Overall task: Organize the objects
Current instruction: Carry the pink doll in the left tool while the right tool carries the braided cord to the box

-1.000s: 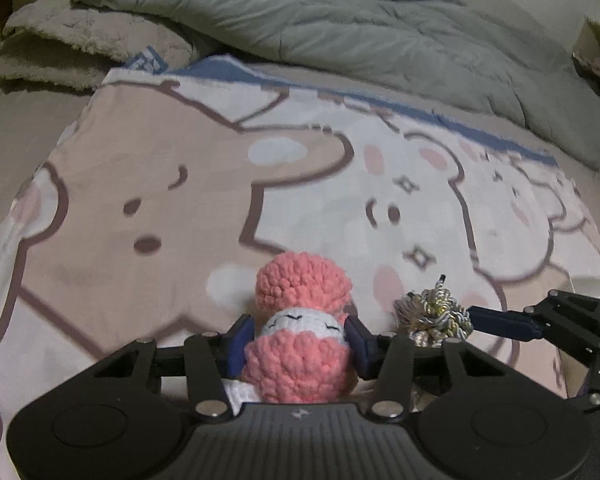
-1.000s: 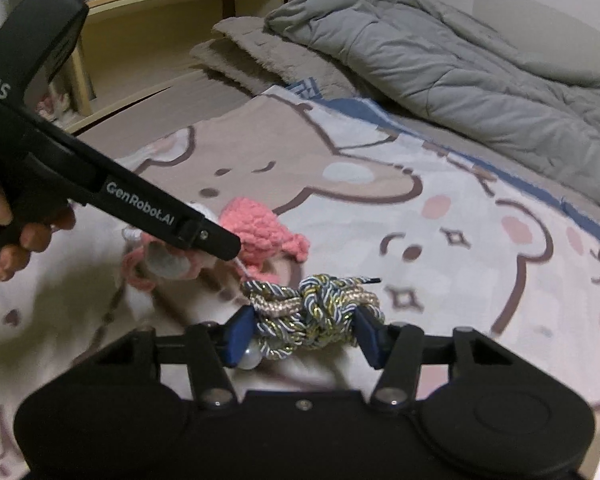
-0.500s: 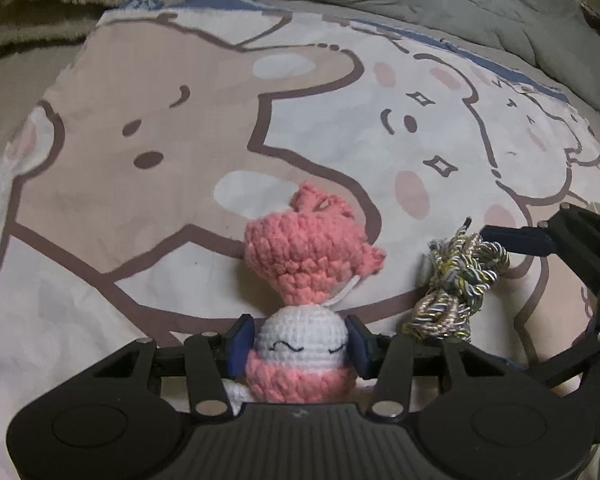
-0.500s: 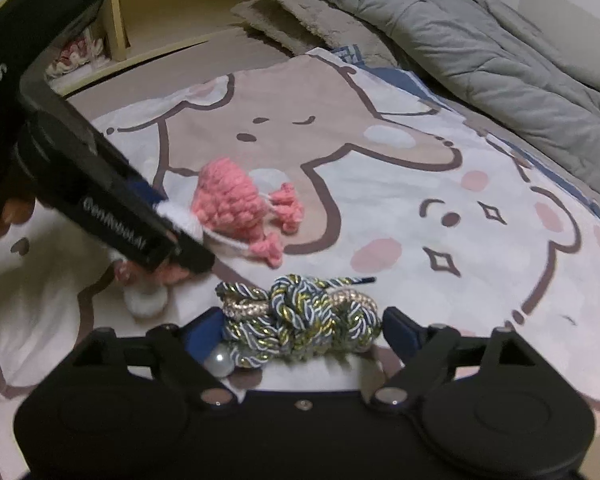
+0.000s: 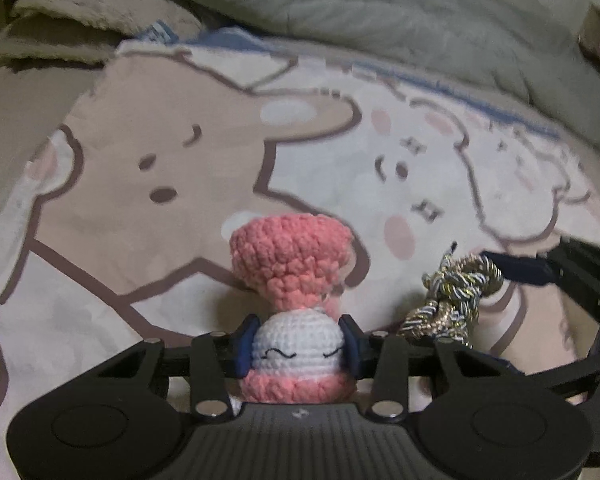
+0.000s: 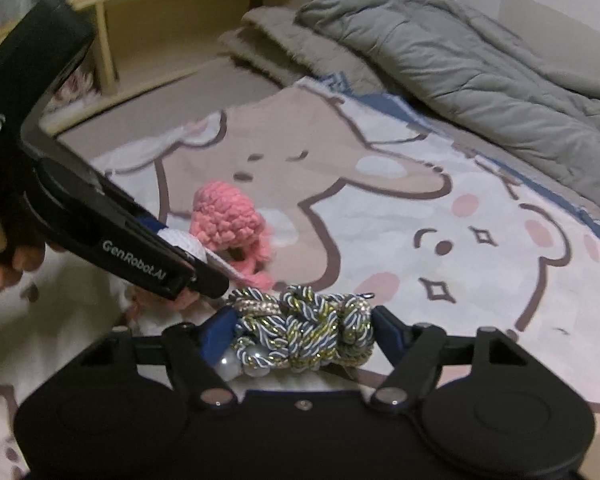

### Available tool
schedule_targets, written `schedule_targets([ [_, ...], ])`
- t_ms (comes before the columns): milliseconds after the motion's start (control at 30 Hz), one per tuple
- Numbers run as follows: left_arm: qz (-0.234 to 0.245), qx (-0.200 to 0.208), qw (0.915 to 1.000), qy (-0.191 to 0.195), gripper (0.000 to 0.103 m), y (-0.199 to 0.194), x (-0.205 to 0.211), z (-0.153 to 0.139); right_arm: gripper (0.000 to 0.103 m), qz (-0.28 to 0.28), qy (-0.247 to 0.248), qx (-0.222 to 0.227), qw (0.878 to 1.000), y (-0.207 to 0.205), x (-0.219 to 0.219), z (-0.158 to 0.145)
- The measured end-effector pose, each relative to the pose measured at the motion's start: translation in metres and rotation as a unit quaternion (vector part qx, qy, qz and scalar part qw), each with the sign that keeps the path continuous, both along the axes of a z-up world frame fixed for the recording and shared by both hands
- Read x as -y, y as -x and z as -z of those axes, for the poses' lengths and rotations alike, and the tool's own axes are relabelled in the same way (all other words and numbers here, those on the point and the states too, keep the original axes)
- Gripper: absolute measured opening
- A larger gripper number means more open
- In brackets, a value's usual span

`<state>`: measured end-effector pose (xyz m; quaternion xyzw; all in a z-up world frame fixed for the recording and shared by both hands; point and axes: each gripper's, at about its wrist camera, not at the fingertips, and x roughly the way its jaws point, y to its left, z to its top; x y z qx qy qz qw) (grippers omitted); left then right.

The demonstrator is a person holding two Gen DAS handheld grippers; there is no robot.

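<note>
My left gripper (image 5: 298, 346) is shut on a pink and white crochet doll (image 5: 294, 304), gripping its white head with the pink body pointing away. The doll also shows in the right wrist view (image 6: 226, 224), held by the left gripper (image 6: 196, 270). My right gripper (image 6: 300, 330) is shut on a knotted blue, gold and white braided cord with pearls (image 6: 300, 328). In the left wrist view the cord (image 5: 454, 294) hangs at the right in the right gripper's fingers (image 5: 516, 268). Both objects are held just above the cartoon blanket (image 5: 180, 184).
A grey duvet (image 6: 480, 64) and a beige fleece blanket (image 6: 284, 52) lie at the far side of the bed. A wooden shelf (image 6: 160, 12) stands at the back left in the right wrist view. The cartoon blanket (image 6: 440, 220) covers the mattress.
My right gripper has closed from open onto the braided cord. Both grippers have lifted and tilted up, so the duvet is back in view. The doll stays gripped.
</note>
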<state>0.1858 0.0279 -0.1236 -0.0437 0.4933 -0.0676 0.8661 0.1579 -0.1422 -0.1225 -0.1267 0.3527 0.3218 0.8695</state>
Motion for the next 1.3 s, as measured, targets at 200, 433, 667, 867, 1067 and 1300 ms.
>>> schedule_targets([
  [200, -0.006, 0.053, 0.9984, 0.020, 0.044, 0.020, 0.001, -0.042, 0.074, 0.040, -0.023, 0.014, 0.999, 0.014, 0.008, -0.033],
  [433, -0.001, 0.096, 0.9953, 0.009, 0.044, 0.045, 0.011, -0.074, 0.074, 0.090, -0.042, 0.030, 0.995, 0.033, 0.019, -0.069],
  [667, -0.006, 0.128, 0.9917, 0.015, 0.044, 0.067, 0.018, -0.098, 0.075, 0.158, -0.047, 0.050, 0.985, 0.052, 0.042, -0.102],
  [867, 0.018, 0.140, 0.9899, 0.014, 0.044, 0.085, 0.042, -0.112, 0.075, 0.221, -0.063, 0.064, 0.971, 0.080, 0.074, -0.130],
  [1067, 0.042, 0.149, 0.9877, 0.019, 0.044, 0.097, 0.067, -0.121, 0.075, 0.262, -0.066, 0.077, 0.960, 0.106, 0.104, -0.145],
  [1300, 0.072, 0.153, 0.9853, 0.023, 0.044, 0.104, 0.099, -0.125, 0.075, 0.293, -0.069, 0.086, 0.950, 0.126, 0.141, -0.149],
])
